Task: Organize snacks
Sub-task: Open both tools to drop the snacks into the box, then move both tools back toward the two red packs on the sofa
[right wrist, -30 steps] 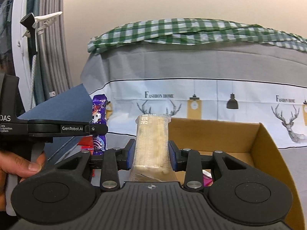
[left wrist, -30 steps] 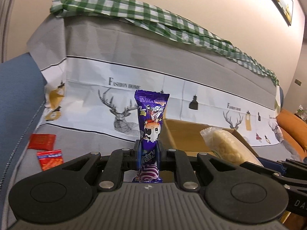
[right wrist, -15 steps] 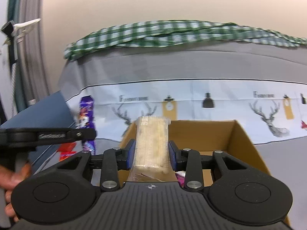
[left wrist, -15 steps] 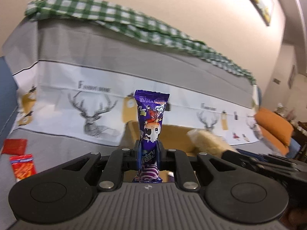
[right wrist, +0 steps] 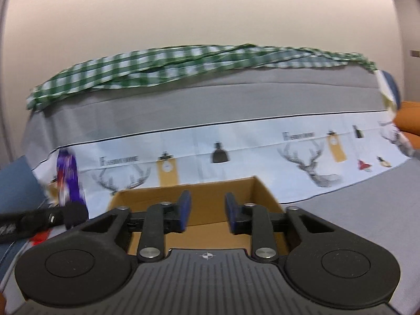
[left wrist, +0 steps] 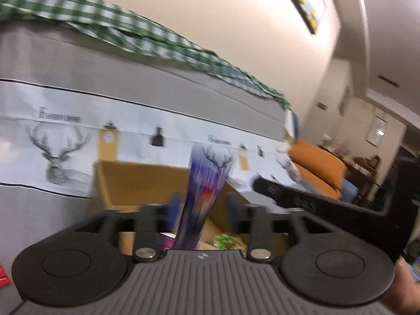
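My left gripper (left wrist: 203,207) hangs over the open cardboard box (left wrist: 136,183), and its jaws are opening. A purple snack packet (left wrist: 204,191), smeared by motion, stands between the fingers with a gap on both sides, so no pad presses on it. My right gripper (right wrist: 207,212) is also over the box (right wrist: 210,191). Its jaws are opening and nothing is between its blue pads (right wrist: 185,210). In the right wrist view the purple packet (right wrist: 68,178) shows at the far left, above the left gripper (right wrist: 39,220). The pale snack packet is not in that view.
The box holds several colourful packets (left wrist: 223,239). It sits on a sofa draped in a grey and white deer-print cover (right wrist: 236,110), with a green checked cloth (right wrist: 183,63) along the top. An orange cushion (left wrist: 317,168) lies at the right. A red packet (right wrist: 39,236) lies left of the box.
Both grippers swung right and came over the box. The left jaws opened off the purple packet. The right jaws opened and the pale packet is gone from between them.
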Demonstrator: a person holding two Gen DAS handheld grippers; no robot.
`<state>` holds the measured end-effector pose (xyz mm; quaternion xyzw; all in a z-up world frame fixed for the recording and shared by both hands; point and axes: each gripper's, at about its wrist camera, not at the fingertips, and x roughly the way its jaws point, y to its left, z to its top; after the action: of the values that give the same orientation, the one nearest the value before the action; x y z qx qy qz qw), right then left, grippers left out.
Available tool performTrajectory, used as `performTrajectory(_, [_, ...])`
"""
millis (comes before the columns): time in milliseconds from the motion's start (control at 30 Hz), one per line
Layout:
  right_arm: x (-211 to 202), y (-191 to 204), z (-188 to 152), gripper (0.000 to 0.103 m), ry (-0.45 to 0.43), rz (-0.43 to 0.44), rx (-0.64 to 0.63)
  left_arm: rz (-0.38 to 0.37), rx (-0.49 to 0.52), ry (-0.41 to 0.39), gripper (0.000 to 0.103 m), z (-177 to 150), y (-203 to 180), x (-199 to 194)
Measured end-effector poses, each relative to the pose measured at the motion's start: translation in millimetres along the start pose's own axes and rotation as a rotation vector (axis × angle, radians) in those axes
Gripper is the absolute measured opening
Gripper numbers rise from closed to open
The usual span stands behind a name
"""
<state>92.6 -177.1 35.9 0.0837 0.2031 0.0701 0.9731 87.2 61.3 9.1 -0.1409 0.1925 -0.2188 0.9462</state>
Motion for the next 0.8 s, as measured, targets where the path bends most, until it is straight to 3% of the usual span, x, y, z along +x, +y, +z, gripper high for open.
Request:
performTrajectory(67, [-0.4,-3.0,0.2,0.07,-0.011,-0.029,0.021,0.012,0.045,0.002,0.061,-1.7,-6.9,0.9])
performTrajectory(267, [-2.1,0.2,-0.1,0.075,-0.045,-0.086,0.029,0.088,-0.024,-0.002,0.062,0.4,11.3,-3.6])
performTrajectory(433, [-1.2,17.6,-2.3,0.076,-0.047,-0.084,0.015,0.199,-0.082,-0.011,0.062,4.1,33.6,-18.4])
performTrajectory(600, [-4.5,44.1,-6.4,0.075,-0.05,-0.015,0.011,0.288,-0.089,-0.085,0.062,9.6,51.0,-47.0])
performTrajectory(800, [-6.0,83.4,-11.8,0.058,-0.023,0.125,0.036,0.443,-0.109,-0.101,0.062,18.4,85.6,-79.4])
